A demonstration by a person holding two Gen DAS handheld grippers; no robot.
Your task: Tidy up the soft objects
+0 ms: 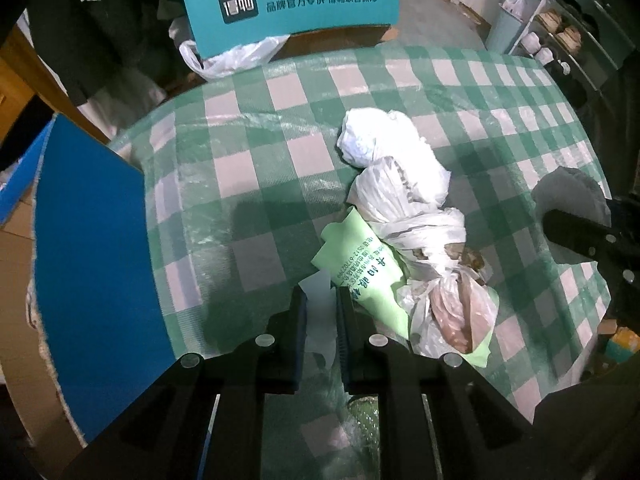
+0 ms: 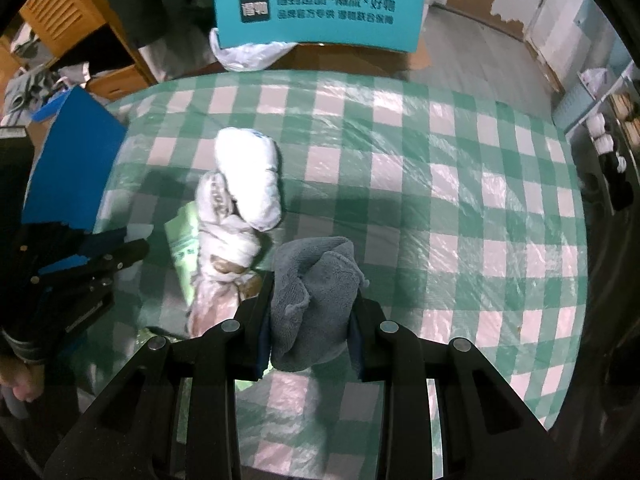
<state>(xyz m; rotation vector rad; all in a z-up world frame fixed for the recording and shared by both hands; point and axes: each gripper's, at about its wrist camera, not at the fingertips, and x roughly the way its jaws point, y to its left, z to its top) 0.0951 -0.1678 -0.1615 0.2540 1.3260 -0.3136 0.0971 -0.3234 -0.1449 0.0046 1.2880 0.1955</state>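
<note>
My left gripper (image 1: 320,298) points down over the checked table and is shut on a thin pale plastic sheet (image 1: 320,328), a little above the cloth. Just right of it lies a heap of soft things: knotted white plastic bags (image 1: 400,176), a light green printed bag (image 1: 362,276) and a clear bag with brownish contents (image 1: 460,312). My right gripper (image 2: 312,280) is shut on a bunched grey towel (image 2: 316,300), which hangs between its fingers above the table. The left wrist view shows the right gripper (image 1: 576,236) at the far right, with the grey towel (image 1: 568,192).
The table (image 2: 460,184) wears a green and white checked cloth under clear film. A blue box (image 1: 92,260) stands at its left edge. A teal chair back (image 1: 292,4) with a white bag (image 1: 232,58) is behind it. Shelves with shoes (image 1: 560,36) stand far right.
</note>
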